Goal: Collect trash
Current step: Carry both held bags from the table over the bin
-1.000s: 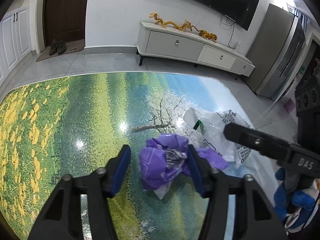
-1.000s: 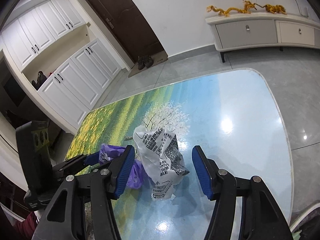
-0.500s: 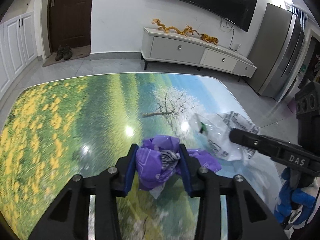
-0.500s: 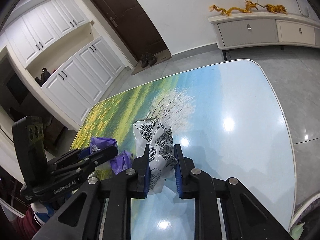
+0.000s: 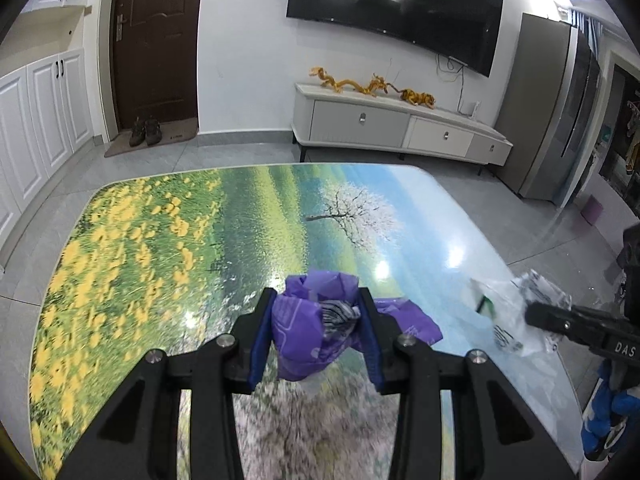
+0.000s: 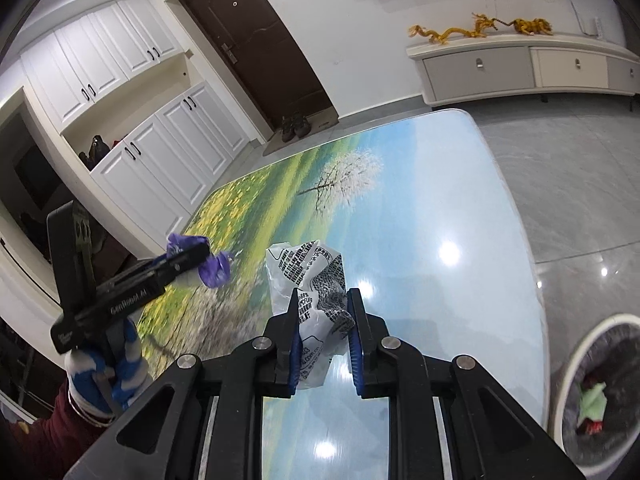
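My left gripper (image 5: 316, 300) is shut on a crumpled purple plastic bag (image 5: 308, 336) and holds it lifted above the landscape-printed table (image 5: 160, 248). My right gripper (image 6: 322, 300) is shut on a crumpled white printed plastic bag (image 6: 308, 276), also lifted off the table (image 6: 440, 208). The white bag shows at the right of the left wrist view (image 5: 508, 312). The purple bag shows at the left of the right wrist view (image 6: 212, 264), held in the left gripper (image 6: 192, 254).
A white bin with a grey liner (image 6: 596, 392) holding some trash stands on the floor right of the table. A TV cabinet (image 5: 396, 128) and a grey fridge (image 5: 560, 120) stand beyond the table. White cupboards (image 6: 168, 152) line the left wall.
Both grippers closed on their bags, the left on the purple one, the right on the white one, and lifted them off the table. The bin came into the right wrist view.
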`<state>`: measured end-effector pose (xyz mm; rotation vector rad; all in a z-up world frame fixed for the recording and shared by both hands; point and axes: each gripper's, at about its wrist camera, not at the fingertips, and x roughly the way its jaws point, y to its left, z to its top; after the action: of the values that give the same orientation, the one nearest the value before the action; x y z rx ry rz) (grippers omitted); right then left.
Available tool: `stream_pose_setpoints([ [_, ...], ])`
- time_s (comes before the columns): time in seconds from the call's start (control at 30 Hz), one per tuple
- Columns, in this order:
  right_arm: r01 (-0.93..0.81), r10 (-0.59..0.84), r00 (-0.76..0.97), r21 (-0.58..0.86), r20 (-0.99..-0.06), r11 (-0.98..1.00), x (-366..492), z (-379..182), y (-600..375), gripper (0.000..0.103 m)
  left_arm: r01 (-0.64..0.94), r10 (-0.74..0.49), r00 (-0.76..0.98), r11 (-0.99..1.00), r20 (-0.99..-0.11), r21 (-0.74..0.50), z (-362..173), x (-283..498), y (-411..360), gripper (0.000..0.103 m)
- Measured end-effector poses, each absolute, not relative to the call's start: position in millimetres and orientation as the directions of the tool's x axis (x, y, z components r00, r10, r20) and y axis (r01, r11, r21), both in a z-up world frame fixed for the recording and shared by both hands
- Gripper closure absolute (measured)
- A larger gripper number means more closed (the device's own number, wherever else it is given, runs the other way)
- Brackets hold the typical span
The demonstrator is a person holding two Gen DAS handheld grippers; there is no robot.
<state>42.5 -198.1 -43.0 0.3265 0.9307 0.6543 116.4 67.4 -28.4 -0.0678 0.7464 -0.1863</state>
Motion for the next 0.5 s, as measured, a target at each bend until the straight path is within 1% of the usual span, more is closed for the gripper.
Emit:
stream_pose_setpoints([
  [0.33, -0.343, 0.612, 0.509, 0.509, -0.606, 0.789, -18, -11, -239, 0.084, 0.183, -0.214, 0.752, 0.976, -0.623, -0.115, -1, 65, 63, 0.066],
  [0.5, -0.331, 0.587, 0.555, 0.491, -0.589, 0.806, -45, 3, -260, 0.084, 0.196, -0.21, 0.759, 0.976, -0.616, -0.091, 9, 42, 49, 0.066],
])
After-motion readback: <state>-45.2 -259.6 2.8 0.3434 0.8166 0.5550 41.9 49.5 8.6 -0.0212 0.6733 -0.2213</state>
